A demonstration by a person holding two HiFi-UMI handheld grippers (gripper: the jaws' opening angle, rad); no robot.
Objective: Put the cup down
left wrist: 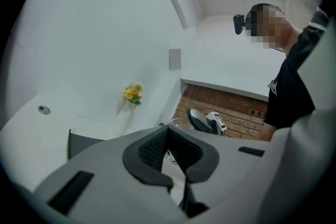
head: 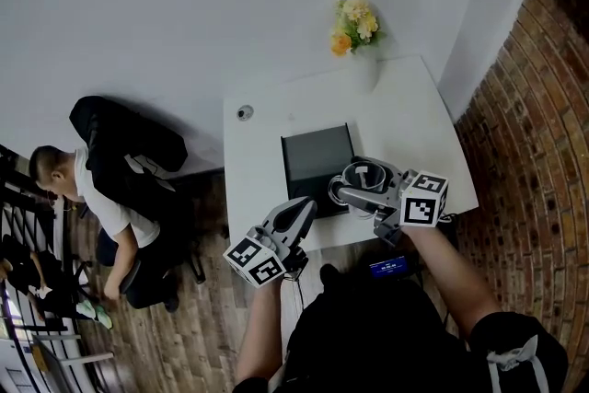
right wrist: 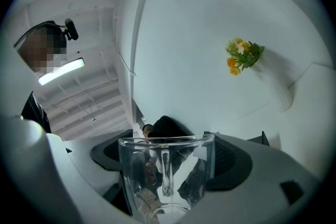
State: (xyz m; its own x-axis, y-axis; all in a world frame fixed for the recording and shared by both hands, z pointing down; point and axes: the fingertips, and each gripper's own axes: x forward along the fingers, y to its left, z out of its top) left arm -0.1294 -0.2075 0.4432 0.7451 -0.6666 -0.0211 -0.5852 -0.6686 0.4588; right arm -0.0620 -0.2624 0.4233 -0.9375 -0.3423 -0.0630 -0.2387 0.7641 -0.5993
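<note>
Clamped mid-wall in right hand-held gripper (head: 354, 184): clear glass cup (right wrist: 165, 176), stiff, likely slick, breakable; left hand-held gripper (left wrist: 176, 170) closed, empty.

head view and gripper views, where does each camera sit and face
Head view: on the person's head, looking down at the white table; both forearms show.
Left gripper view: on the left hand-held gripper, facing the wall; shut jaws, torso show.
Right gripper view: on the right hand-held gripper, facing the wall; jaws hold the cup.
All share the flowers.
</note>
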